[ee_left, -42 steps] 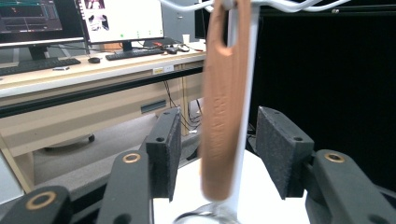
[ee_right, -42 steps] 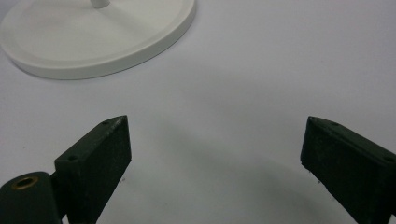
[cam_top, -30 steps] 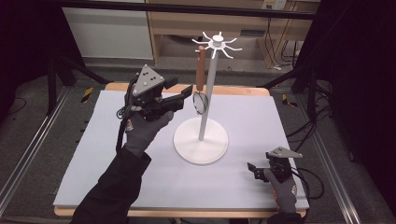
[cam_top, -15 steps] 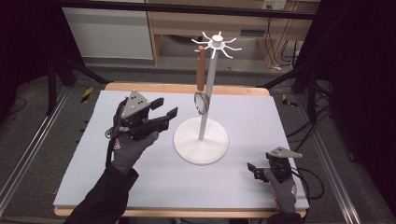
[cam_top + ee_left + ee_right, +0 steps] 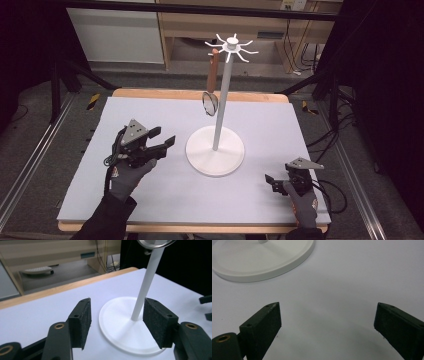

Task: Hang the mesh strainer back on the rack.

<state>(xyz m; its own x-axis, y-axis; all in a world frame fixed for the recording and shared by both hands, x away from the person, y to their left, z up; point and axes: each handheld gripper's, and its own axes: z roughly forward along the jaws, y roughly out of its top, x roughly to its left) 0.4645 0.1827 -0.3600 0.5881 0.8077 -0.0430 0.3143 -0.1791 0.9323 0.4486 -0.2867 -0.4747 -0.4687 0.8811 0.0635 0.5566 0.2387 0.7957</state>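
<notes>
A white stand (image 5: 220,110) with a round base (image 5: 200,152) rises from the middle of the table, with hooks (image 5: 231,46) at its top. A utensil with a wooden handle (image 5: 213,75) and a round metal head (image 5: 210,102) hangs from one hook. My left gripper (image 5: 164,136) is open and empty, low over the table to the left of the base. In the left gripper view its jaws (image 5: 117,325) frame the pole (image 5: 147,282) and base (image 5: 112,312), with the metal head (image 5: 155,242) above. My right gripper (image 5: 272,182) is open and empty at the front right, its jaws (image 5: 327,325) just above the mat, the base (image 5: 262,262) ahead.
A pale grey mat (image 5: 150,115) covers the wooden-edged table (image 5: 165,93). Metal rails run along both sides on the floor, and dark tripod legs (image 5: 65,80) stand at the back left. Cables trail from the right gripper (image 5: 332,192).
My left gripper has drawn back from the hanging utensil's metal head, moving down and toward the front left. The utensil stays on its hook. The right gripper has not moved.
</notes>
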